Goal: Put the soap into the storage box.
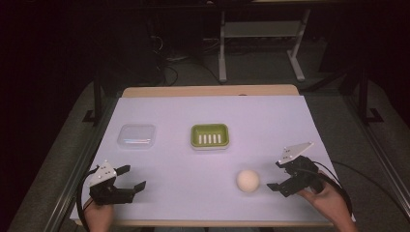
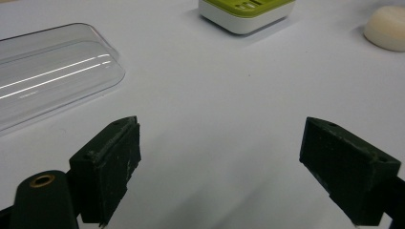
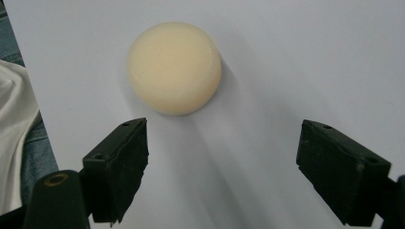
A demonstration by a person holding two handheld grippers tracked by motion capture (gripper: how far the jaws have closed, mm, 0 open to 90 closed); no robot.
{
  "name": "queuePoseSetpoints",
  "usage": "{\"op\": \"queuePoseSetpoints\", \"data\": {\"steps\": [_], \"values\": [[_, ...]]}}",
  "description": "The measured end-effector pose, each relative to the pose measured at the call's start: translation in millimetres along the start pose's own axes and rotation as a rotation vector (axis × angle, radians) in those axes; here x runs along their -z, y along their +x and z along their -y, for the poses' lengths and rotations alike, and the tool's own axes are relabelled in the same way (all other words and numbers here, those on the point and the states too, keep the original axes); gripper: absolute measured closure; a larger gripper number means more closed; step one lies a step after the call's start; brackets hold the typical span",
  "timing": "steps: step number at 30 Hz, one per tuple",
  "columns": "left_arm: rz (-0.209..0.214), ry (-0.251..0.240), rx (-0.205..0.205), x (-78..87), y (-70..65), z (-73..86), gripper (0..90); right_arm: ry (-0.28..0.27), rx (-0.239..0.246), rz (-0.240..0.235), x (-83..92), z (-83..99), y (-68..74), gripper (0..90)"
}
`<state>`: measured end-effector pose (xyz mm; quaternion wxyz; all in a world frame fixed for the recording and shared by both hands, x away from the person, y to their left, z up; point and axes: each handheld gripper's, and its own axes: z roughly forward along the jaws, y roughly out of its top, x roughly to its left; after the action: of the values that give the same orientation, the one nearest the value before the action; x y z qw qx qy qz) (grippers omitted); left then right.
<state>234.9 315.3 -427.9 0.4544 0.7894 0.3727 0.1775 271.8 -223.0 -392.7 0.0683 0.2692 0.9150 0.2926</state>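
A round cream soap bar lies on the white table cover at the front right; up close the soap bar sits just beyond my right gripper's jaws, toward the left one. A green soap dish with a white slotted insert stands mid-table. A clear plastic lid lies left of it. My right gripper is open, a short way right of the soap, nothing between its jaws. My left gripper is open at the front left, empty. The lid and the dish lie beyond its jaws.
The white cover spans the tabletop, with the wooden back edge showing. Metal frame rails run along the table's left side. A person's hands hold both grippers at the front edge; light fabric and denim show beside the table.
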Motion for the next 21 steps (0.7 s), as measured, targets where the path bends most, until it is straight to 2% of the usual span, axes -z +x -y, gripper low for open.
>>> {"op": "queuePoseSetpoints", "data": {"steps": [16, 17, 21], "values": [[-0.001, -0.001, -0.004, 0.8, 1.6, 0.6, 13.0, 0.016, 0.021, -0.020, -4.6, -14.7, 0.2, 17.8], [-0.003, -0.005, 0.009, 0.8, 1.0, 1.0, 13.0, 0.016, 0.024, -0.022, -5.3, -16.0, 0.5, 17.9], [-0.006, 0.001, 0.008, 2.2, 1.7, 1.1, 13.0, 0.022, 0.032, -0.025, -8.2, -18.7, 1.8, 17.8]]}}
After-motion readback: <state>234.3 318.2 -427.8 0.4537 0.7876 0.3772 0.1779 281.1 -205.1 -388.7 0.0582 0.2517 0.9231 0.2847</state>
